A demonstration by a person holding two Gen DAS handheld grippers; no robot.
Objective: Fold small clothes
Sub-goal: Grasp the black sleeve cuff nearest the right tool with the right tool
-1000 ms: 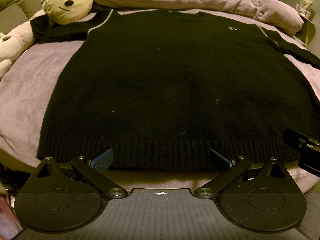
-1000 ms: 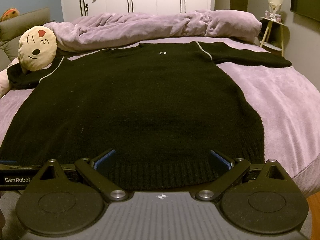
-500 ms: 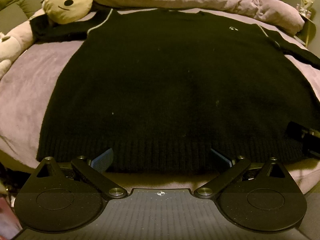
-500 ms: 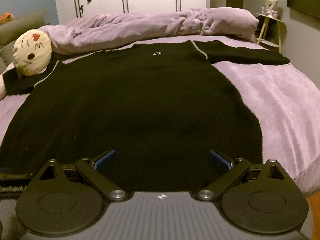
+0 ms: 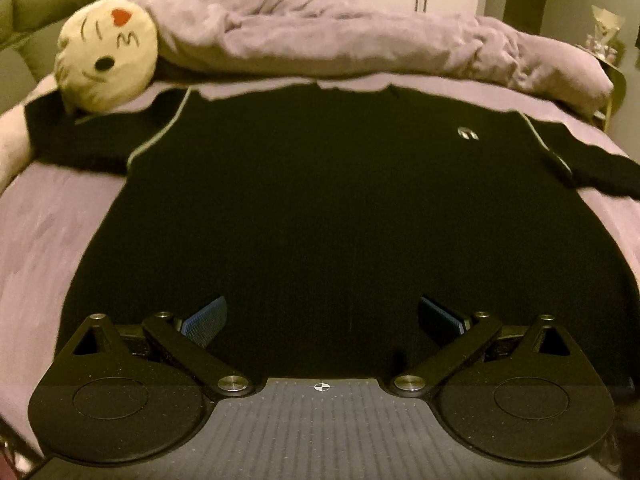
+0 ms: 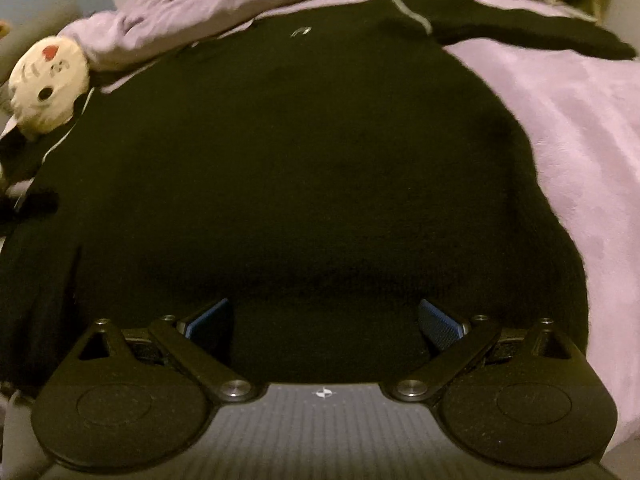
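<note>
I see bare purple bedspread (image 6: 576, 128) right of the black sweater (image 6: 280, 168), room to pass. The plush cat head (image 5: 106, 60) covers its left sleeve; the bunched duvet (image 5: 360, 46) blocks the far edge.

text: none legible | sweater (image 5: 320, 208) chest: small white emblem (image 5: 468, 133), unreadable

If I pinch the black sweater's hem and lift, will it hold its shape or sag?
The black sweater will probably sag: it lies limp and flat on the purple bedspread. Its thick knit looks fairly heavy and unlikely to slip. The left sleeve under the plush toy may snag.
</note>
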